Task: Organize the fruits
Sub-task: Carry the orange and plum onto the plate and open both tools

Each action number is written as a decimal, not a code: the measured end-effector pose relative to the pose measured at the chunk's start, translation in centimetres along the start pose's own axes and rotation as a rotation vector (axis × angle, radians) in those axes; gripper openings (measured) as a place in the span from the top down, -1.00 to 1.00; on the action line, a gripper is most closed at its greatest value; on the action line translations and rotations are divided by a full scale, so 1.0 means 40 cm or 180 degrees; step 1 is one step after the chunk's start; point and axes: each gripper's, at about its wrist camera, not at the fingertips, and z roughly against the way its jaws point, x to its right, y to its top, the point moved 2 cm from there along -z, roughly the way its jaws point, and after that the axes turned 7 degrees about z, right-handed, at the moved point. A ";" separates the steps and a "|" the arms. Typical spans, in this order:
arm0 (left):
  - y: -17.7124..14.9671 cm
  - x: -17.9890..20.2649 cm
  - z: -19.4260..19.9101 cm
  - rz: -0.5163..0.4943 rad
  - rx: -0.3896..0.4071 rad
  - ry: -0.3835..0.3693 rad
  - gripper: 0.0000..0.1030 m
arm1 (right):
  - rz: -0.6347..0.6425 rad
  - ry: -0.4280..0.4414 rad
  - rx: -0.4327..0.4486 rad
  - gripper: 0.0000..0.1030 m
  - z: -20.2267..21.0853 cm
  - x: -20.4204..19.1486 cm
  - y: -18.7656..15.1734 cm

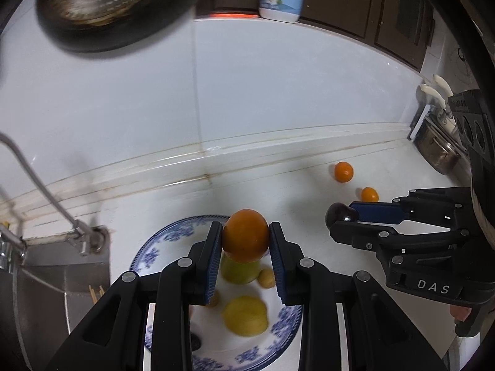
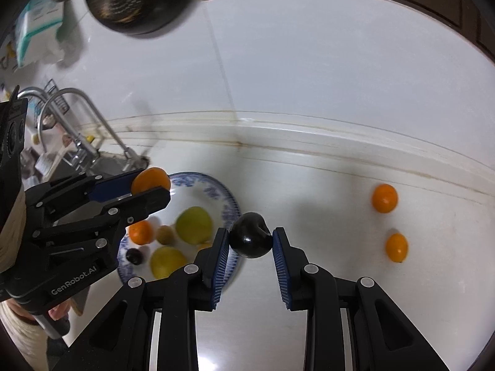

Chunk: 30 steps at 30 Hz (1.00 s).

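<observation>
My left gripper [image 1: 246, 236] is shut on an orange fruit [image 1: 245, 235] and holds it above a blue-and-white plate [image 1: 161, 241]. The plate holds a green fruit [image 1: 239, 270], a yellow fruit [image 1: 246, 315], small brownish fruits and a dark one. My right gripper [image 2: 250, 238] is shut on a dark plum [image 2: 250, 235], just right of the plate's rim [image 2: 230, 204]. Two small orange fruits [image 2: 384, 198] [image 2: 396, 247] lie on the white counter to the right. The left gripper with its orange also shows in the right wrist view [image 2: 151, 185].
A steel sink [image 1: 46, 278] with a tap [image 2: 74, 114] lies left of the plate. The white tiled wall stands behind. A dark colander [image 1: 108, 3] hangs at upper left. A metal pot [image 1: 436, 151] and a knife rack stand at far right.
</observation>
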 end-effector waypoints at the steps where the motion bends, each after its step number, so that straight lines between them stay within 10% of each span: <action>1: -0.005 -0.014 0.005 0.0024 0.0002 0.0017 0.42 | 0.0020 0.0013 0.0002 0.41 0.003 -0.009 0.001; 30: -0.103 -0.243 -0.060 0.0208 -0.0323 0.0227 0.42 | 0.0439 0.0285 -0.0273 0.41 -0.242 -0.203 0.110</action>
